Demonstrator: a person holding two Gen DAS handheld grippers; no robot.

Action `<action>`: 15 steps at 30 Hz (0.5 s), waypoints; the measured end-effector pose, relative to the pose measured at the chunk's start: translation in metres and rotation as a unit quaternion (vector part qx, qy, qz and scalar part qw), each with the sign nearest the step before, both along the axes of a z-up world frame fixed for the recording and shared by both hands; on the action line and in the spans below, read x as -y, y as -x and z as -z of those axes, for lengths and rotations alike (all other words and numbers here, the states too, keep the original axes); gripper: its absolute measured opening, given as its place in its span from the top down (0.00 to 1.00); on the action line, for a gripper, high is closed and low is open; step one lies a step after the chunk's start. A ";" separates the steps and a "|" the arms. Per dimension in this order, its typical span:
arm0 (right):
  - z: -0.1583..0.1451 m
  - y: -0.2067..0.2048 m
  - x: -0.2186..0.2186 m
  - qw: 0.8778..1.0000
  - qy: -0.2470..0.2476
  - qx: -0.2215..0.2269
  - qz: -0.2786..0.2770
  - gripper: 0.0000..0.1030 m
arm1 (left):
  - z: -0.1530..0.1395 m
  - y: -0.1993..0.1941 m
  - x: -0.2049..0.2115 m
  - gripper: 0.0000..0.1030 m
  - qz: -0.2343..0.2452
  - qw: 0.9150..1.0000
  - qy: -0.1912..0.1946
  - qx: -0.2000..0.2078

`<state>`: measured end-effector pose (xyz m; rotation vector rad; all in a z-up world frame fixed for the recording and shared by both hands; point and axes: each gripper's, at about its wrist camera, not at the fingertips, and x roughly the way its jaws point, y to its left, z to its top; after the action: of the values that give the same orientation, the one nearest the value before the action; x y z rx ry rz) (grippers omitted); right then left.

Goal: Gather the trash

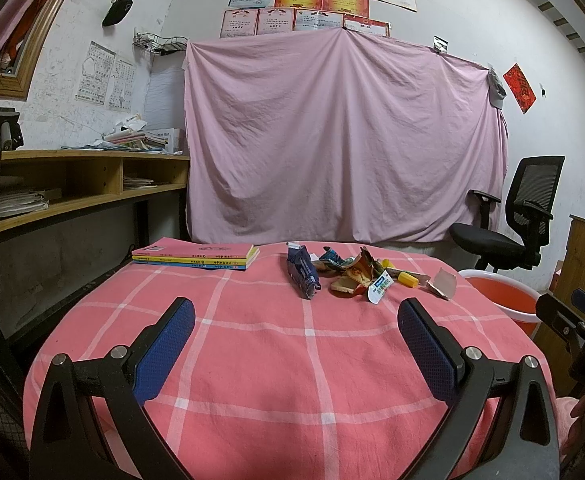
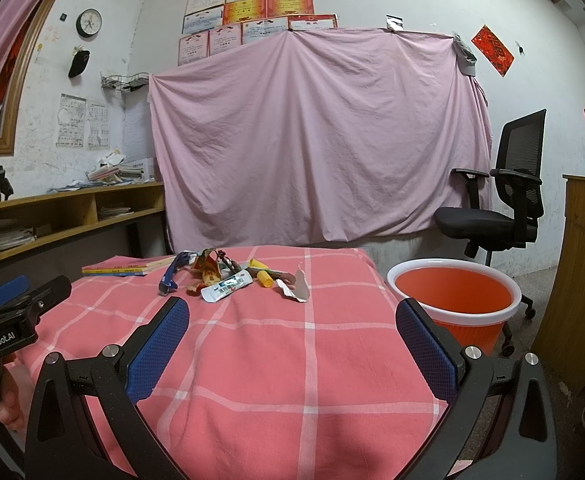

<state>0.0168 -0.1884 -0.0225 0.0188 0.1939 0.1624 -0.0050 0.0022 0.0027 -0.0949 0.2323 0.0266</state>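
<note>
- a pink sheet [image 1: 344,136] hangs over the far wall; whatever it covers is hidden, and the certificates [image 1: 304,4] above it are too small to read.
- the surface [image 1: 260,344], under a pink checked cloth, fills the foreground; its near edge is cut off behind the grippers.
- a black office chair [image 2: 508,200] stands at the back right.
- an orange bin [image 2: 454,300] with a white rim stands on the floor just beside the surface's right edge; in the left wrist view it is mostly hidden.
- the left gripper [image 1: 296,320] hovers above the cloth, jaws spread wide, nothing between them; "genrobot.ai" reads on its body in the right wrist view.
- the right gripper [image 2: 292,320] is likewise wide apart and empty.
- a stack of books [image 1: 196,258] lies at the far left corner, spine text unreadable.
- the trash [image 1: 356,276], crumpled wrappers, a dark blue packet and a white sachet with blurred print, lies heaped near the far edge, well apart from both grippers.
</note>
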 end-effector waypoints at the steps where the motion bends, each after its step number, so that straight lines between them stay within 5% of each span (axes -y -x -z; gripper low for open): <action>1: 0.000 0.000 0.000 1.000 0.000 0.000 0.000 0.00 | 0.000 0.000 0.000 0.03 0.000 1.000 0.000 0.000; 15: 0.000 -0.005 -0.009 1.000 -0.006 0.000 -0.004 0.00 | -0.003 -0.003 -0.007 0.03 -0.016 1.000 0.002 0.010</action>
<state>0.0222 -0.1799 -0.0222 0.0291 0.1932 0.1720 -0.0017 0.0088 0.0058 -0.1034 0.2116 0.0568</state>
